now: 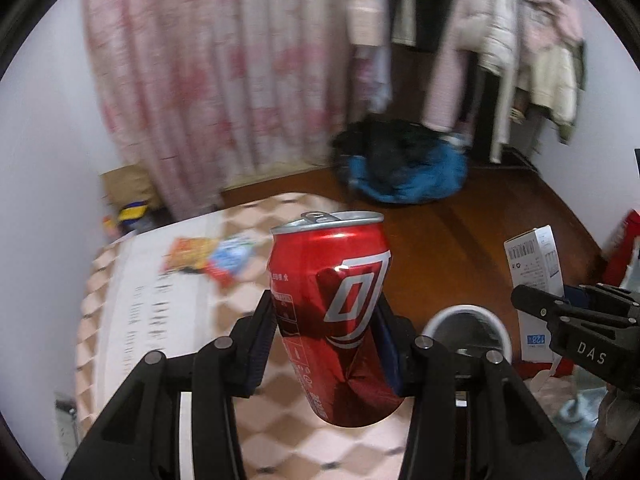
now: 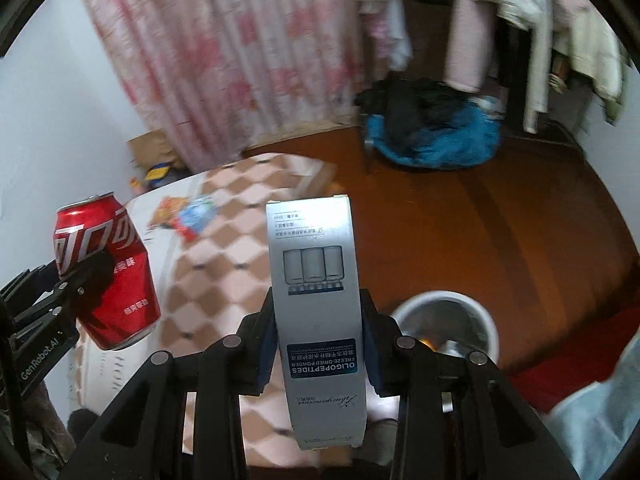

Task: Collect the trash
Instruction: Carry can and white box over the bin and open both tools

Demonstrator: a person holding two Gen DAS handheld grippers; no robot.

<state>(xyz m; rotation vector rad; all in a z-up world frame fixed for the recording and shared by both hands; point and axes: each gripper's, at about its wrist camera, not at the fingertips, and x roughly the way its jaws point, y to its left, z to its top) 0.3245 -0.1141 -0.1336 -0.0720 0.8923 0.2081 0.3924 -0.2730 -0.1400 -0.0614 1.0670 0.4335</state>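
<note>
Red dented can (image 1: 334, 316) is clamped between the left fingers (image 1: 262, 332), silver box (image 2: 318, 316) between the right fingers (image 2: 267, 344)

Ahead of me a pink floral curtain (image 1: 208, 80) hangs against a white wall (image 1: 44, 152). Coats (image 1: 500, 32) crowd a rack over the brown wood floor (image 1: 460, 224), with a checked tablecloth (image 2: 224, 248) below.

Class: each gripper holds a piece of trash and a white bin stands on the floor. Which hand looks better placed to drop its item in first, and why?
Probably the right. Its gripper holds the silver box with the white bin just beside it. The left gripper, holding the red can, sits further over the checked table.
</note>
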